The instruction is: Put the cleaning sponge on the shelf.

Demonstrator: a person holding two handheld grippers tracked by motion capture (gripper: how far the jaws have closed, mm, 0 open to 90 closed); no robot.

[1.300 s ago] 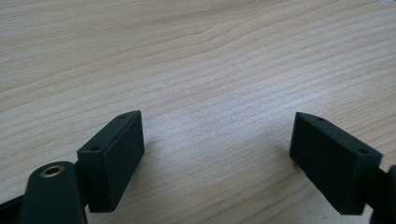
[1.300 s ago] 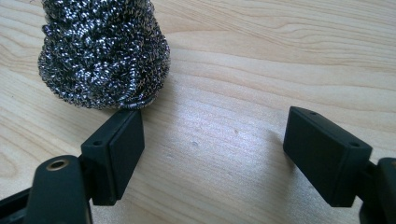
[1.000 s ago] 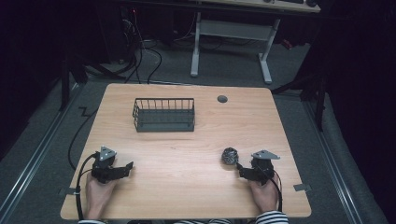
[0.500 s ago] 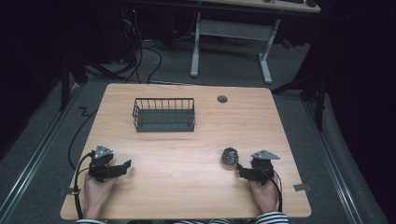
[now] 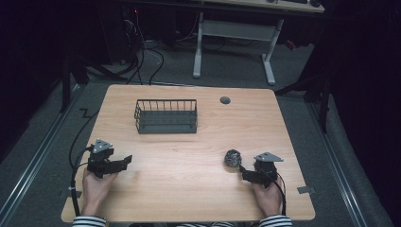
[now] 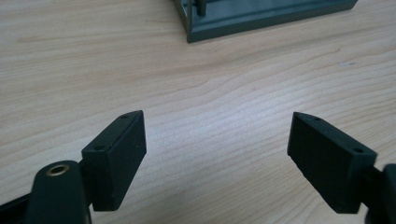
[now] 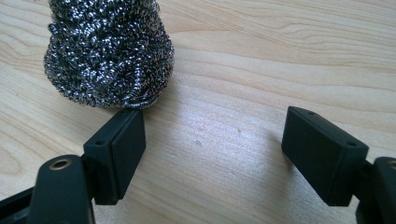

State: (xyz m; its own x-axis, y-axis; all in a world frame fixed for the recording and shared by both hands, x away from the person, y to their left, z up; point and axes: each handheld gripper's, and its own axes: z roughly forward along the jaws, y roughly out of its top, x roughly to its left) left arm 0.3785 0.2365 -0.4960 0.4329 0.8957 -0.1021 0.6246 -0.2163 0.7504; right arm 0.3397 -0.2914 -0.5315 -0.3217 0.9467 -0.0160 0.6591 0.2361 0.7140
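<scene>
A steel-wool scourer (image 5: 232, 157) lies on the wooden table (image 5: 189, 194) at the front right. My right gripper (image 5: 242, 171) sits just behind it and points at it. In the right gripper view the scourer (image 7: 109, 51) rests against the tip of the left jaw and is not between the jaws. The right gripper (image 7: 212, 119) is open, its jaws have just closed a little, and only bare wood lies in the gap. My left gripper (image 5: 124, 161) hovers at the front left, open and empty (image 6: 217, 119), pointing towards the wire basket (image 6: 261, 16).
The dark wire basket (image 5: 166, 116) stands empty at the back centre-left of the table. A round grey grommet (image 5: 225, 100) sits near the far edge. A black cable (image 5: 75, 156) trails off the left edge. A desk frame (image 5: 231, 42) stands on the floor beyond.
My left gripper has risen a little off the table and shifted slightly left. The right gripper and the scourer have stayed where they were.
</scene>
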